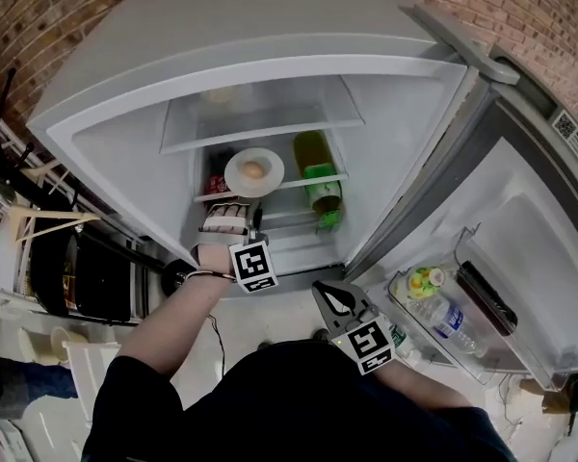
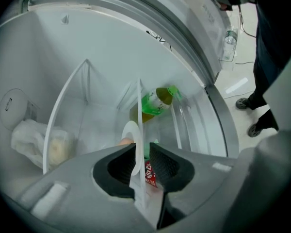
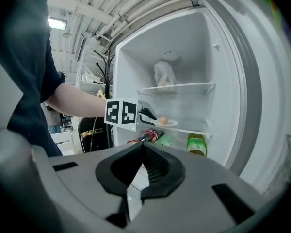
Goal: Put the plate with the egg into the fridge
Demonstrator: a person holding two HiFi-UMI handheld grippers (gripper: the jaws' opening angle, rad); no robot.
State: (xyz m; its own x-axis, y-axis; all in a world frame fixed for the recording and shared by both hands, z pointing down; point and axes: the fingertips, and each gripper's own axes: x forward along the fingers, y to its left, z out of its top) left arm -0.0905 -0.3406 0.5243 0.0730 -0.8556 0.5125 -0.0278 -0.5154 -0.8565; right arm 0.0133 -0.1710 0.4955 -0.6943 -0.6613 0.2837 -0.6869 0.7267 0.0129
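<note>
The white plate [image 1: 237,177] with a brown egg [image 1: 254,169] lies flat on the fridge's glass shelf [image 1: 299,183]. My left gripper [image 1: 237,208] reaches in at the plate's near rim. In the left gripper view the plate [image 2: 131,132] stands edge-on between the jaws with the egg [image 2: 124,141] just behind. A gap shows beside the rim, so the left gripper [image 2: 141,155] is open. My right gripper [image 1: 326,293] hangs back outside the fridge, and in its own view the right gripper [image 3: 142,145] is shut and empty. That view shows the plate [image 3: 169,123] and egg [image 3: 162,120] on the shelf.
A green bottle [image 1: 318,176] lies on the same shelf right of the plate, and a red can [image 1: 215,183] sits below at the left. A white bag [image 2: 33,140] rests on the upper shelf. The open door [image 1: 535,248] at the right holds bottles [image 1: 443,316] in its rack.
</note>
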